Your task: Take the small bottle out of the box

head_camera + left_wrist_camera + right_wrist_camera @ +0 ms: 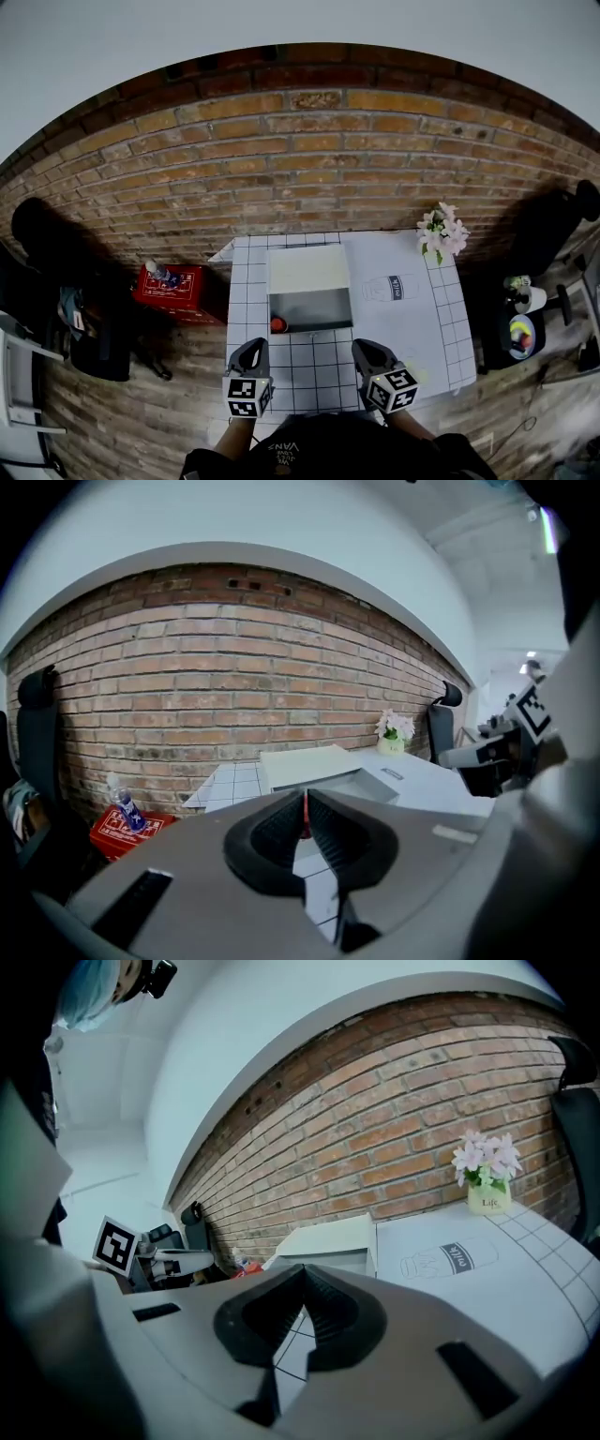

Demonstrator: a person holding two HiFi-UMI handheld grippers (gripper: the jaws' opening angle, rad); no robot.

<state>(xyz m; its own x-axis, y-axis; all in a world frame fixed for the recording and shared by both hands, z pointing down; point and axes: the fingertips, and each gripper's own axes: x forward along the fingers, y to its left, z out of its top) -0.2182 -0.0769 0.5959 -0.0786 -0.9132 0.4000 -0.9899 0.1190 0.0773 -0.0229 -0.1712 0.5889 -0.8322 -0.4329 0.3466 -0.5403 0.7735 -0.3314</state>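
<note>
Brick wall backing white gridded table [309, 375]; open box [314, 309] sitting mid-table. Small bottle [277, 324] standing in box's near-left corner, red cap up, long axis seemingly vertical. Left gripper [250, 345] hovering just before that corner, the nearer one; right gripper [367, 345] lying farther off. Both showing jaws pressed together, nothing held. Near box wall standing between left gripper and bottle; flower pot [441, 234] and red crate [173, 286] sitting well clear.

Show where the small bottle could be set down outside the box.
Bare: the white mat right of the box, around the drawn milk bottle, up to the flower pot; also the checked strip between the box and the left gripper and right gripper. Left of the box only a narrow margin remains.
</note>
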